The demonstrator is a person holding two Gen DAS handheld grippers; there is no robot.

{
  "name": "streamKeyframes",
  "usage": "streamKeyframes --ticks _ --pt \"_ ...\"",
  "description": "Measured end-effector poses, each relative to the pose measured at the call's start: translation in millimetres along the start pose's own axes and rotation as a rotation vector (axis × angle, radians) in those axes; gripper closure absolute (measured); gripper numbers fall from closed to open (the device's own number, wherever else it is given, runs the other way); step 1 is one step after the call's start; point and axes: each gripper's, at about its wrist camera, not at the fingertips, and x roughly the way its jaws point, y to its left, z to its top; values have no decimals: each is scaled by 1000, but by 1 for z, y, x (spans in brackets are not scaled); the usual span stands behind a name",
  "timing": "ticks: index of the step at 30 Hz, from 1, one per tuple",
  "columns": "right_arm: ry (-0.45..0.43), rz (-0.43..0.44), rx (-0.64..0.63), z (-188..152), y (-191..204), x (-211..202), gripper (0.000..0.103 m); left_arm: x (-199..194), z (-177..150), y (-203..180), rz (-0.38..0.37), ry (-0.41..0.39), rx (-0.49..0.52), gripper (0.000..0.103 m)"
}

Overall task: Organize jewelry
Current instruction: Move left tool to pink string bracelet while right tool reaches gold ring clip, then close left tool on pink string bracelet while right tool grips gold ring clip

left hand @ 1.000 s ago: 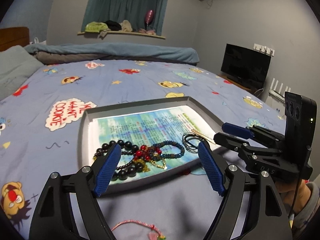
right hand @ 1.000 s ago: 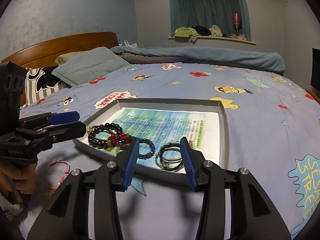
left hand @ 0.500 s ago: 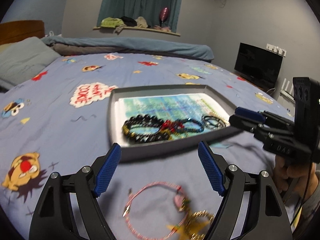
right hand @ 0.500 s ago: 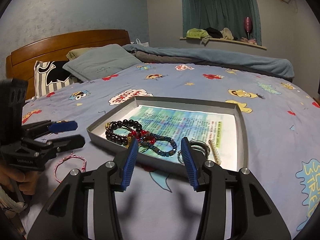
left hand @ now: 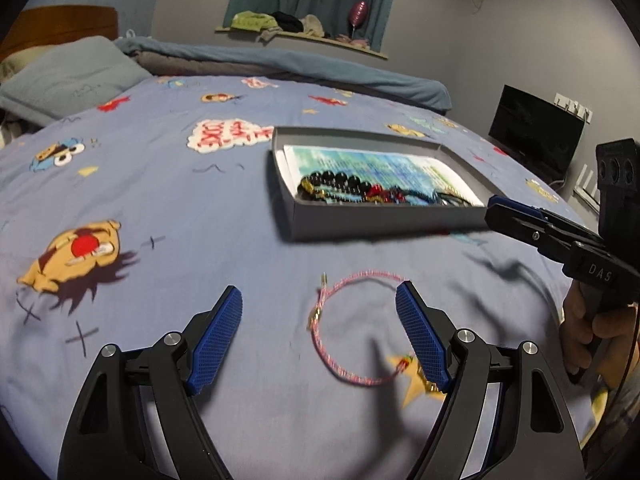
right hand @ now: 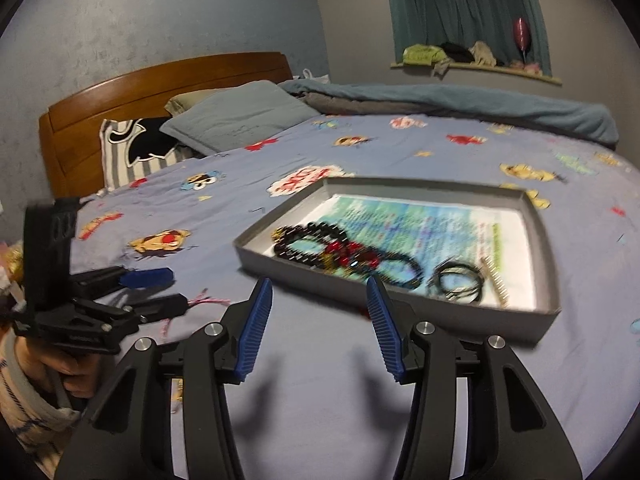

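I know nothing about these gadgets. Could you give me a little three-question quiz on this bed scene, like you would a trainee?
1. True or false: the pink cord bracelet lies inside the grey tray.
2. Which gripper is nearest the bracelet: A left, B right?
3. Fill in: both grippers' fingers are ____.

Key: 1 false, it lies on the bedsheet, outside the tray; 2 A; 3 open, holding nothing.
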Motion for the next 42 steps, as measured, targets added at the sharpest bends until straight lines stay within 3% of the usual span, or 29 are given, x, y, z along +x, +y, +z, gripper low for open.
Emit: streamKeyframes --ticks 4,8,11,13,15,24,31,36,39,41,42 --pt "31 11 -11 -12 12 1 54 11 -2 -5 -27 50 23 38" --pt "47 16 -14 -24 20 -4 52 17 -5 -7 -24 83 34 45" --pt "58 19 -23 -30 24 -5 52 20 -6 -5 -6 92 25 62" --pt "66 22 -40 -31 28 -4 52 19 -6 -2 5 87 18 86" --pt "78 26 -60 -32 34 -3 52 17 -6 1 14 74 5 94" --pt "136 47 -136 -39 58 6 45 0 3 19 83 -23 -77 96" --pt "187 36 -223 -48 81 18 42 -1 4 20 81 -26 -74 96" --pt "232 -24 -287 -55 92 33 42 0 4 17 73 -20 -61 96" --pt "236 -54 -295 -56 93 37 49 1 4 14 68 -16 -52 96" --pt "232 -61 -281 -55 90 37 62 1 3 12 66 -15 -46 96" --pt "230 -54 -273 -55 88 37 62 1 3 11 66 -16 -43 96"
